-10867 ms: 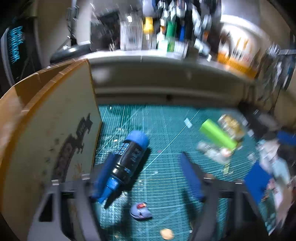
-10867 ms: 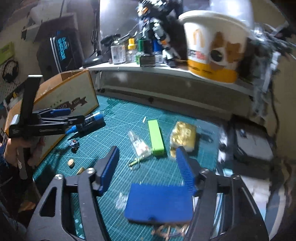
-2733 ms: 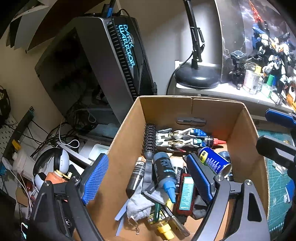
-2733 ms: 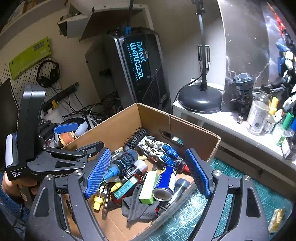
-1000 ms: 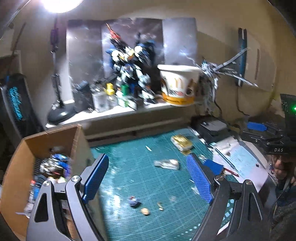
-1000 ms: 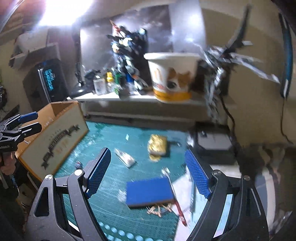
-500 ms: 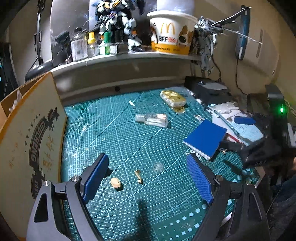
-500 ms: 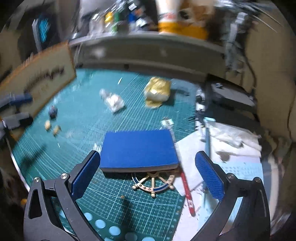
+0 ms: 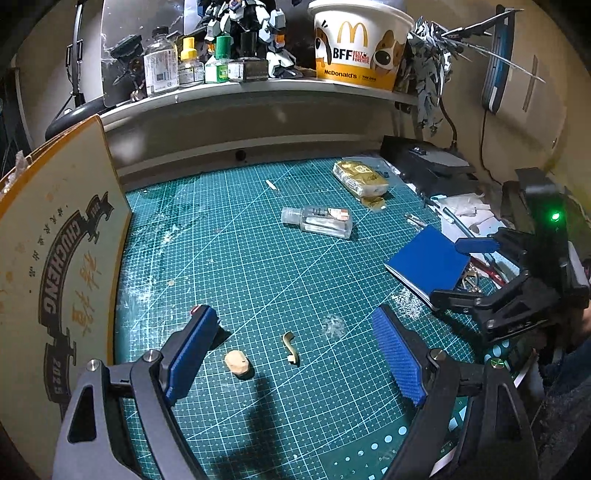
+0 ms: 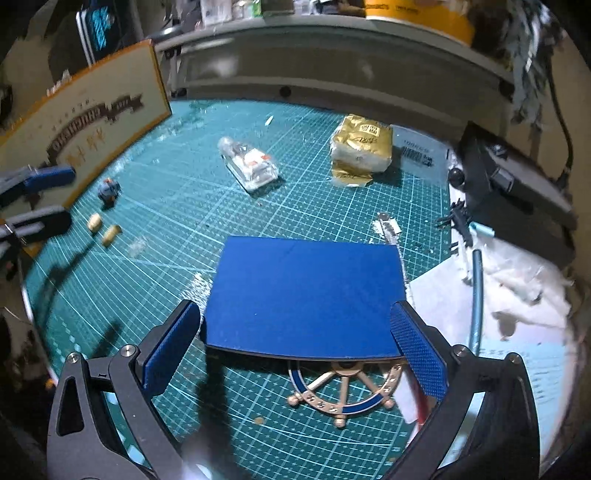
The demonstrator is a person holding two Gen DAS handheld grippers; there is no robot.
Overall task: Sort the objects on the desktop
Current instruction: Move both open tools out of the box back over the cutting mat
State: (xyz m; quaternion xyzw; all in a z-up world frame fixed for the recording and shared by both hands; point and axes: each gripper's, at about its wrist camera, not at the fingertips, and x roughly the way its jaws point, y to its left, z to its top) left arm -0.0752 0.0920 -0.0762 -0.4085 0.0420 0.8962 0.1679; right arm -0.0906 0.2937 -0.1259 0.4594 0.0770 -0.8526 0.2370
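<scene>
Green cutting mat (image 9: 258,266) is carrying a clear bottle (image 9: 317,221) lying flat, gold packet (image 9: 360,178), blue notebook (image 10: 304,295), two cork bits (image 10: 103,229); cardboard box (image 9: 55,258) sitting at its left edge.

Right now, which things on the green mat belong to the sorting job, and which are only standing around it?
To sort:
blue notebook
clear bottle
gold packet
tan lump
box, where they go

Just lying about:
McDonald's bucket
shelf bottles
model robot
black device
</scene>
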